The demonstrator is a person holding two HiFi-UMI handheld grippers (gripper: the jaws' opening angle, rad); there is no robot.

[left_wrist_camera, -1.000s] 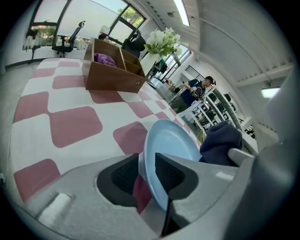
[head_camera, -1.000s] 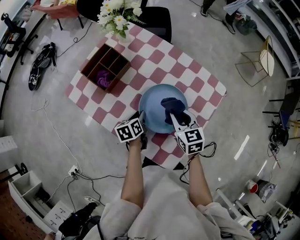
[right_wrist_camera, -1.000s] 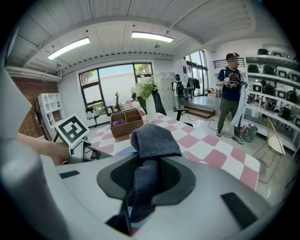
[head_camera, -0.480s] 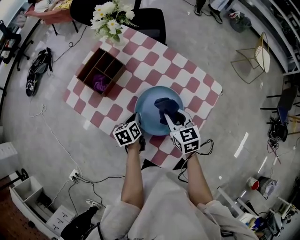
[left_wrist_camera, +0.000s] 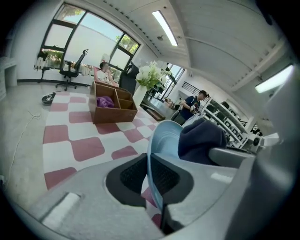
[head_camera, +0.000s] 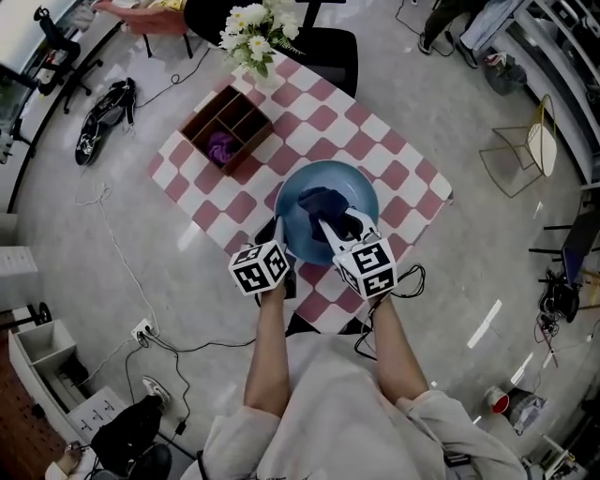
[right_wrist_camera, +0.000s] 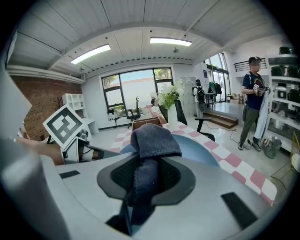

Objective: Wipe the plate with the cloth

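Note:
A light blue plate (head_camera: 298,236) is off the checkered table (head_camera: 394,150), tilted up on edge in the left gripper view (left_wrist_camera: 165,138). My left gripper (head_camera: 279,236) is shut on its near left rim, and the rim runs between the pads (left_wrist_camera: 151,174). A dark blue cloth (head_camera: 323,202) lies bunched over the plate's middle. My right gripper (head_camera: 339,223) is shut on the cloth, whose fold stands up between the jaws (right_wrist_camera: 145,176) with the plate (right_wrist_camera: 204,149) behind it. The cloth also shows past the plate (left_wrist_camera: 201,138).
A brown wooden divider box (head_camera: 228,128) with a purple item in one compartment sits at the table's far left. White flowers (head_camera: 255,28) stand at the far edge by a black chair (head_camera: 328,49). Cables trail on the floor (head_camera: 112,262). A person (right_wrist_camera: 255,93) stands at right.
The left gripper's jaws have closed on the plate's rim, and the plate has come up off the table, tilted. The right gripper with the cloth has risen with it.

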